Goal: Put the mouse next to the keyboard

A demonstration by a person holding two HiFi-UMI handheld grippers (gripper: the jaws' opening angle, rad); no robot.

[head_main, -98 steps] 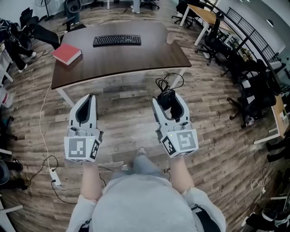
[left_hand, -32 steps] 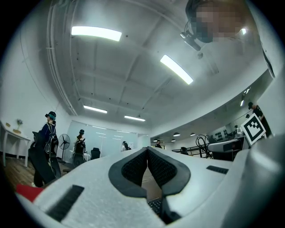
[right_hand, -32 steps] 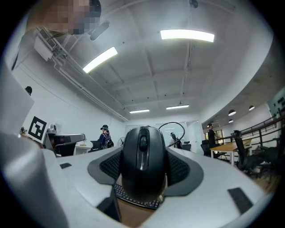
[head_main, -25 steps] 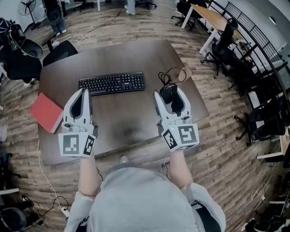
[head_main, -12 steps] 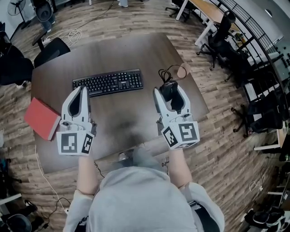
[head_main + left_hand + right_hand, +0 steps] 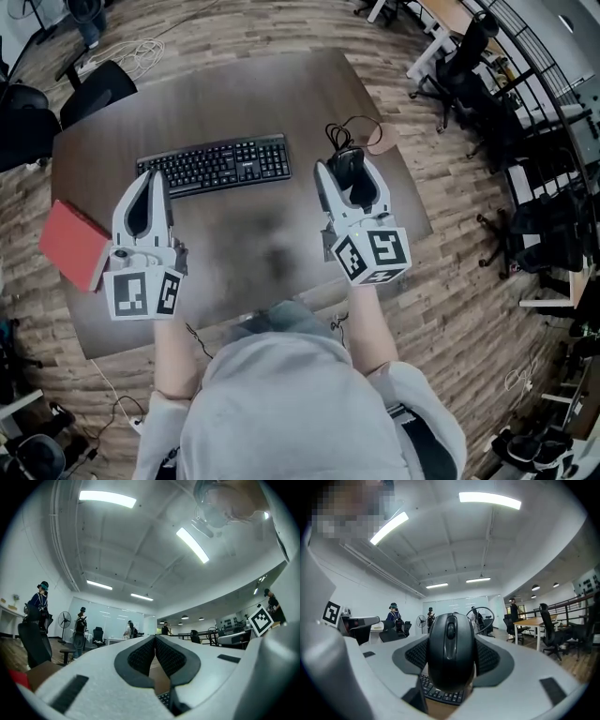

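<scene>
The dark brown wooden table (image 6: 234, 103) fills the middle of the head view; the black keyboard (image 6: 214, 165) lies across it, long axis nine to three; a red hardback book (image 6: 73, 244) sits at the table's eight o'clock edge. The left gripper (image 6: 150, 183) hangs over the keyboard's left end, jaws pressed together on nothing; the right gripper (image 6: 343, 167) is clamped on the black computer mouse (image 6: 451, 651), nose towards twelve, black cable (image 6: 352, 131) looped beyond it. From the mouse, the keyboard's right end is near, at nine o'clock, with bare table between; the right hand likely needs only to lower, whether it already touches wood I cannot tell.
</scene>
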